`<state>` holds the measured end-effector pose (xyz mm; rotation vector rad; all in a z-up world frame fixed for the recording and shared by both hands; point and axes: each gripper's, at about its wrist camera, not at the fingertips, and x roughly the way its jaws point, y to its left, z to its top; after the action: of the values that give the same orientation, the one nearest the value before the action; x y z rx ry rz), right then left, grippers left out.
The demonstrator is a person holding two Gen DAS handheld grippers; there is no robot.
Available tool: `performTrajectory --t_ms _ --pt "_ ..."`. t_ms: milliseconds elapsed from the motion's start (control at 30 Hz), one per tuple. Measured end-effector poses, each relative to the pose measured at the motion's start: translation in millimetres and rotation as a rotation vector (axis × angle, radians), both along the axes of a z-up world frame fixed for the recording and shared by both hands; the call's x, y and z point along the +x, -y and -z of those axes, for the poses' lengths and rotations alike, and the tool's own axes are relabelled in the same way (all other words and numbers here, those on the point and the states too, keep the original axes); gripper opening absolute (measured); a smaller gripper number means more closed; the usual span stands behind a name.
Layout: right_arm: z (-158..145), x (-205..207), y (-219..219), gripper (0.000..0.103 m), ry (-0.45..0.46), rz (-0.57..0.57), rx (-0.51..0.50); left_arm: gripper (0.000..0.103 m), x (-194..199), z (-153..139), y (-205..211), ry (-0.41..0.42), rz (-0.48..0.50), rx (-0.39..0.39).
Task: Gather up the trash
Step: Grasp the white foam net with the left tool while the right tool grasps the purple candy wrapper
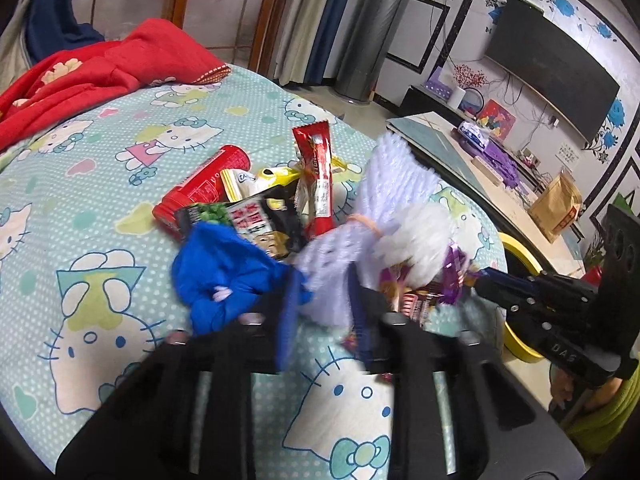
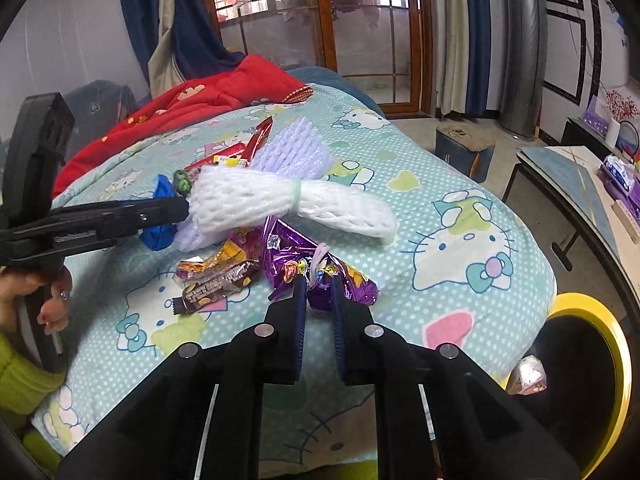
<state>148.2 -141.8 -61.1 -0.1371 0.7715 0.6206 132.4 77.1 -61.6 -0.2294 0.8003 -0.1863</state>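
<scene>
At the centre of the right wrist view, the right gripper pinches a purple foil wrapper lying on the bedspread. In the left wrist view the left gripper is at lower centre, its jaws around white foam netting, seemingly clamped, though blur obscures it.

Foam nets: three. Red can: one. Yellow-rimmed bin: one.

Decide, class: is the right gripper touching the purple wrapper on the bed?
Touching. The right wrist view shows the right gripper with its blue pads closing on the crumpled edge of the purple wrapper.
</scene>
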Motion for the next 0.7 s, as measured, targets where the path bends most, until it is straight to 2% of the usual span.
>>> performTrajectory --t_ms 67,400,700 --pt "-2.4 -1.8 4.4 0.011 -0.003 0.007 0.010 0.004 -0.2 0.6 1.8 0.000 0.004 0.002" --pt "-11.4 -15.1 18.4 0.010 0.011 0.023 0.004 0.004 -10.0 -15.8 8.6 0.036 0.050 0.054" --pt "-24.1 -26.4 28.5 0.009 0.039 0.042 0.022 0.003 -17.4 -34.8 5.8 0.091 0.041 0.031"
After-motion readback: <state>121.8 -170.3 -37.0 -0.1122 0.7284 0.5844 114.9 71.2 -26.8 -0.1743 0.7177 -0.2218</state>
